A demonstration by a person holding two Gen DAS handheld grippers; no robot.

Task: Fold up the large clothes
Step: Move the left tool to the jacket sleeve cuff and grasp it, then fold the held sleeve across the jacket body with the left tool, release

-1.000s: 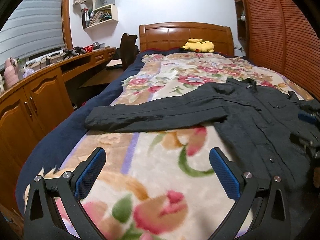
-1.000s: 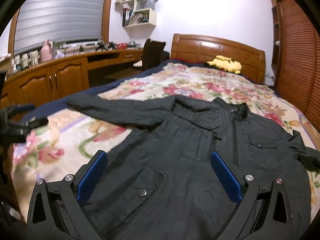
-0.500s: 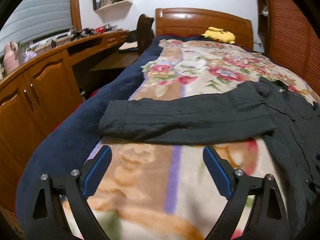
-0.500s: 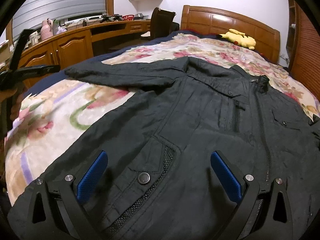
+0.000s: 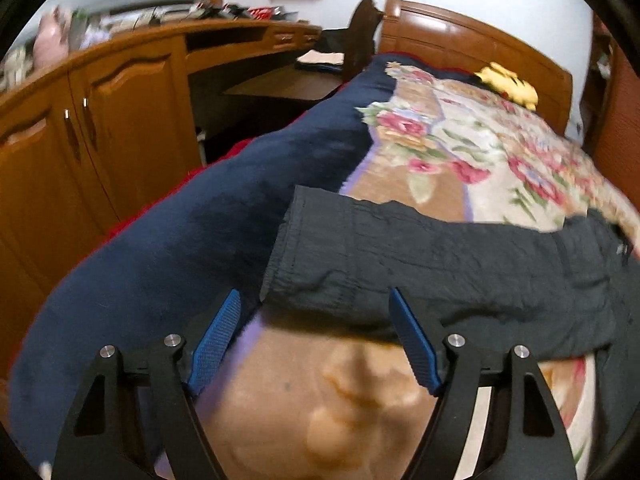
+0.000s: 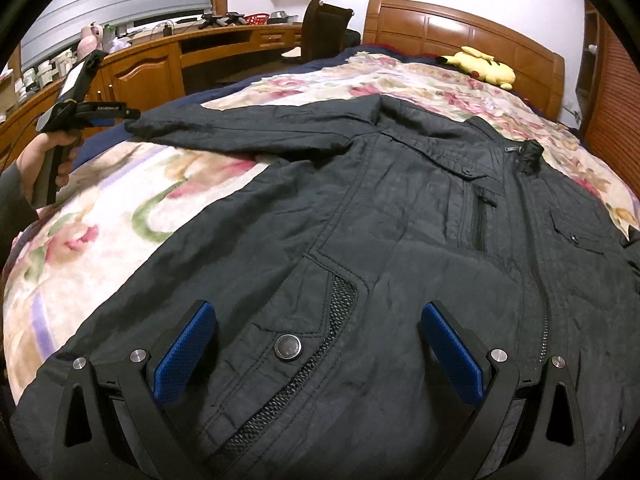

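Observation:
A large black jacket (image 6: 400, 240) lies face up on the floral blanket, zipped, one sleeve stretched out to the left. In the left wrist view that sleeve (image 5: 400, 264) ends in a cuff (image 5: 292, 272) just ahead of my left gripper (image 5: 316, 340), which is open and empty, its blue pads (image 5: 216, 340) either side of the cuff's near edge. My right gripper (image 6: 316, 356) is open and empty, low over the jacket's lower front by a snap button (image 6: 287, 347). The left gripper also shows in the right wrist view (image 6: 80, 112), at the sleeve end.
The bed has a floral blanket (image 6: 120, 208) over a navy cover (image 5: 160, 248), with a wooden headboard (image 6: 460, 28) and a yellow plush toy (image 6: 480, 66). Wooden cabinets and a desk (image 5: 100, 120) run along the left. A dark chair (image 6: 324, 28) stands at the desk.
My left gripper has moved forward and left up to the sleeve cuff. My right gripper has dropped lower and closer onto the jacket's lower front. Both stayed open.

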